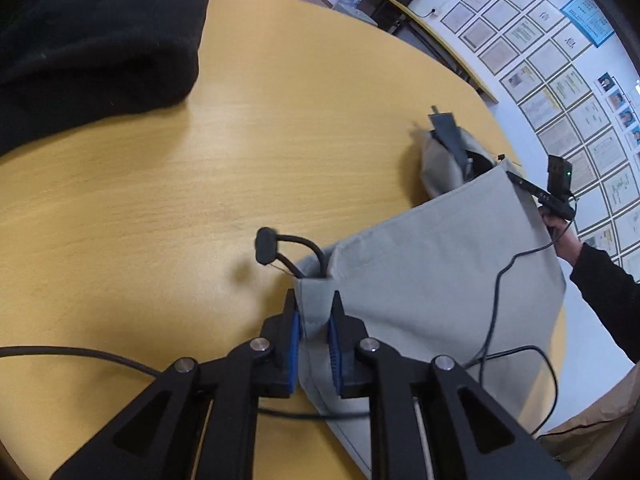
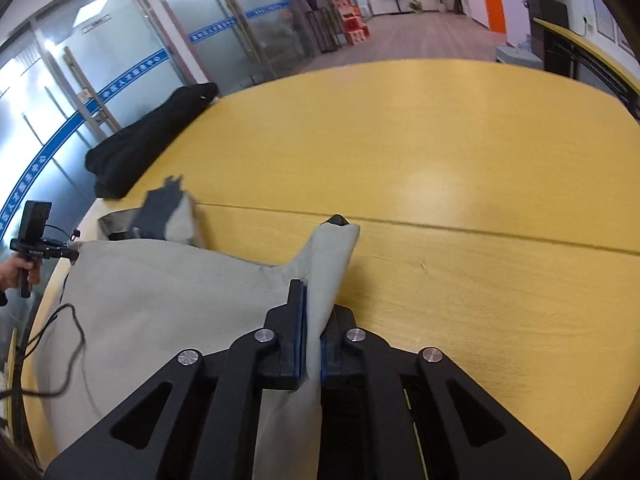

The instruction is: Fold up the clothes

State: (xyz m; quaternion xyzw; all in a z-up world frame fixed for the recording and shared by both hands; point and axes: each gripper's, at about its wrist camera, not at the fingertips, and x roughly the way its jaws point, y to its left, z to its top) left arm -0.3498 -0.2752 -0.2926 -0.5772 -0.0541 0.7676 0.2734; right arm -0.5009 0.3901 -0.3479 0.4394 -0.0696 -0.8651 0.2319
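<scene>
A grey garment (image 1: 432, 280) is held up between the two grippers above a yellow wooden table (image 1: 280, 128), and its lower part hangs down toward the table edge. In the left wrist view, the left gripper (image 1: 314, 312) is closed on one corner of the garment: a folded hem of the cloth is pressed between the two blue pads (image 1: 295, 332), and only a small gap is left because of the thick fabric. Just above this corner, a black drawstring (image 1: 288, 248) with a flat rubber end comes out of the hem and hangs over the table.

In the right wrist view, the right gripper (image 2: 314, 304) is closed on the other corner of the garment, and the cloth is pinched tightly between its pads. Past the fingers, the corner stands up in a point, and a small black tip (image 2: 339, 220) is seen at its top. The cloth is stretched between the two corners as a rather flat sheet.

Behind the stretched sheet, another part of the garment lies crumpled on the table, with a darker grey piece (image 2: 160, 208) on top of it. A black garment (image 1: 92, 40) is laid on the far side of the table, well apart from the grey one. In the left wrist view, the person's right hand (image 1: 560, 232) with a dark sleeve is seen on the handle, and a thin black cable (image 1: 500, 288) hangs in front of the cloth.
</scene>
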